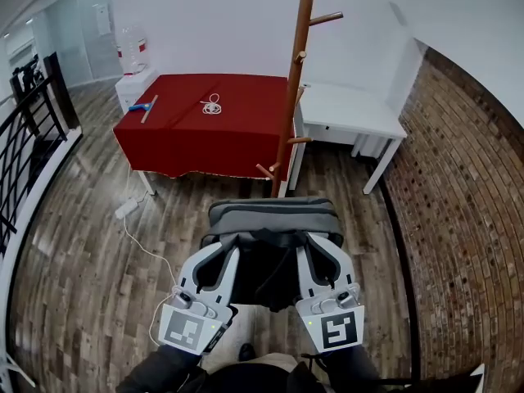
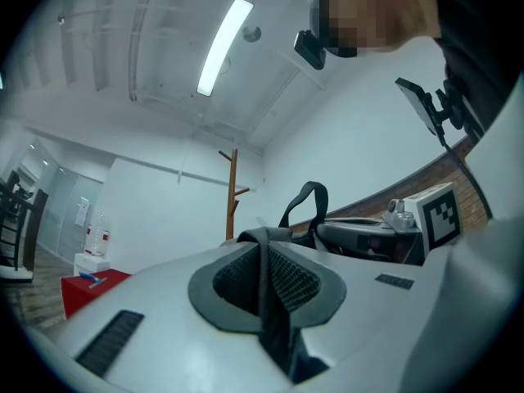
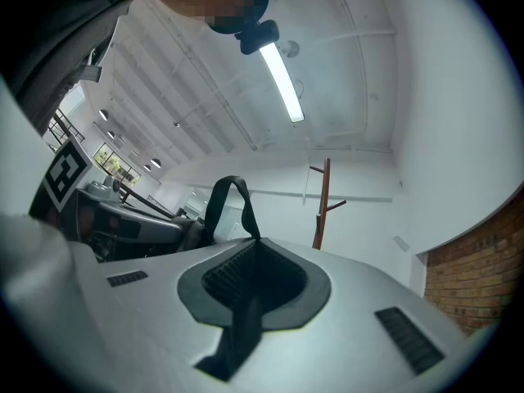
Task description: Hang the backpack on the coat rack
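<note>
A grey and black backpack hangs between my two grippers, above the wood floor and just in front of the wooden coat rack. My left gripper is shut on a black shoulder strap, which runs through its jaw notch. My right gripper is shut on the other strap. The backpack's top handle loop stands up between them. The rack shows ahead in both gripper views, with short pegs near its top.
Behind the rack stand a red-clothed table, bearing a blue-handled tool and a coiled white cord, and a white table. A brick wall runs at right, a black railing at left. A power strip lies on the floor.
</note>
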{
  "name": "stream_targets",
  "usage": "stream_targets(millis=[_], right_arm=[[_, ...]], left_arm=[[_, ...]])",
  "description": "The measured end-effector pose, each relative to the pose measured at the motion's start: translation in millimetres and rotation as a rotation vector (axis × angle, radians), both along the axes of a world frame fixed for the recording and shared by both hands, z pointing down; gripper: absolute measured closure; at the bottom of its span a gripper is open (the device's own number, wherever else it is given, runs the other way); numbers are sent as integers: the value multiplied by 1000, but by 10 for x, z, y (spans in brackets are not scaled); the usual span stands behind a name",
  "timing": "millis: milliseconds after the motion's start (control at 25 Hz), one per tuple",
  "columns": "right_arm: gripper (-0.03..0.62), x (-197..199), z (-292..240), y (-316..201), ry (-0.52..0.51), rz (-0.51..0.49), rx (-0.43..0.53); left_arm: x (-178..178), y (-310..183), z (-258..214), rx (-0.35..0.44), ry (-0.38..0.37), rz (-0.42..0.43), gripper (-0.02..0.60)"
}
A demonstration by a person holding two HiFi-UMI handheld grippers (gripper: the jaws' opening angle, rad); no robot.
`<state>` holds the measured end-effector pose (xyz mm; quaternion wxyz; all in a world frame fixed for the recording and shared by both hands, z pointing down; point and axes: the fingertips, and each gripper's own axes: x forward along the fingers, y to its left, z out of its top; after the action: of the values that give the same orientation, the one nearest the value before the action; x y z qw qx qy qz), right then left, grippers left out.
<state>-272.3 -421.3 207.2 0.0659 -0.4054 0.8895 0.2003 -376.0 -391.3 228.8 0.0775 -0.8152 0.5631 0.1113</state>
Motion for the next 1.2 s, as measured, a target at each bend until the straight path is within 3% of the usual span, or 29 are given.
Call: stream_targets(millis=[400, 480, 760, 1040, 1200], right_arm=[[576, -52, -115, -188, 43, 3, 35], [576, -3, -143, -275, 16, 6, 30], [576, 199, -123, -618, -5, 20, 3], [576, 392, -269, -914, -8, 12, 25], [576, 496, -403, -1080, -12, 9, 38]], left_arm=[[-69, -200, -115, 30, -49, 17, 538], [-4, -285, -158, 45, -46, 25, 538], [201, -616, -121, -8, -44, 44, 538], [388, -914, -320, 44, -41, 75, 538], [484, -1079, -403, 16, -42, 65, 538]])
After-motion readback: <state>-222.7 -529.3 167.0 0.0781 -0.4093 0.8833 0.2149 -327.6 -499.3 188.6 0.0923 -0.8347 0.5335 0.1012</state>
